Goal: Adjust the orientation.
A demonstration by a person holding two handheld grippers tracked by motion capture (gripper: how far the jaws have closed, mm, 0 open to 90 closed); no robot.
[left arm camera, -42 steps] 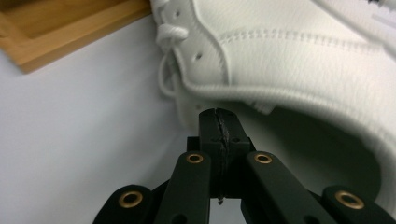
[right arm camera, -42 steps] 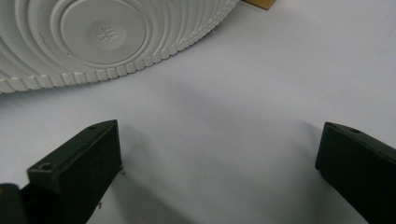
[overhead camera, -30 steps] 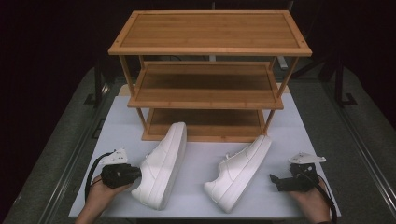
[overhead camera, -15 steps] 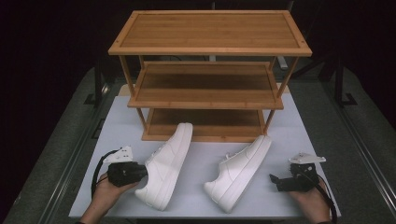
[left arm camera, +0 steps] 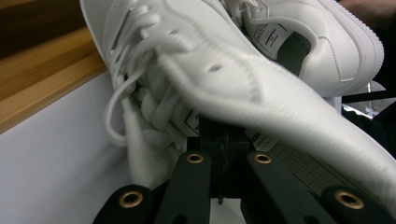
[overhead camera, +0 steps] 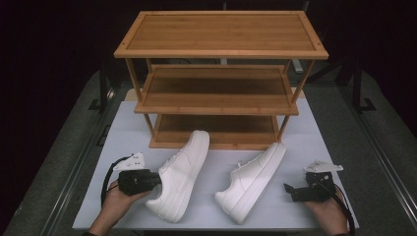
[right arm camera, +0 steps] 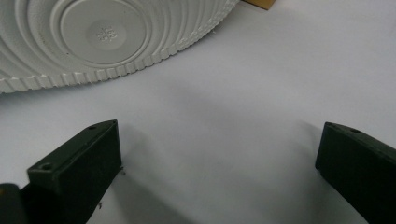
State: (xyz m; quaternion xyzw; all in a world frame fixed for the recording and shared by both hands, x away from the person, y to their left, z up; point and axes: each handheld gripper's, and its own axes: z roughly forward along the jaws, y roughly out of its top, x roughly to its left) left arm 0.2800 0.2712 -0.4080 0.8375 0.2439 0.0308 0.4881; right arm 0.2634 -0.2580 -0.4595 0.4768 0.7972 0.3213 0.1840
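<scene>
**Left gripper clamps one white sneaker; the other lies on its side**

At the left of the high view, a hand brings the left gripper (overhead camera: 156, 180) against the collar side of the left sneaker (overhead camera: 181, 173), which sits on the white table top (overhead camera: 123, 137) with its toe aimed at the foot of the bamboo shoe rack (overhead camera: 221, 59). In the left gripper view the jaws stand close together, pinching the edge of the shoe's opening, with loose white laces (left arm camera: 122, 100) just beyond. A small label shows beside the jaw tips there, too blurred to read.

To the right, apart from the first, the right sneaker (overhead camera: 252, 181) lies tipped on its side, heel near the front edge of the table and toe close to the rack's lowest shelf. The left gripper view catches its tongue label (left arm camera: 272, 41): black print on white, too small to make out.

Farthest right, the right gripper (overhead camera: 290, 189) rests in a hand on the table near that shoe, not touching it. Its jaws stand wide apart over bare table. The right gripper view shows the ribbed white sole (right arm camera: 102, 37) with a small embossed mark at the centre of its ring pattern, not legible.
</scene>
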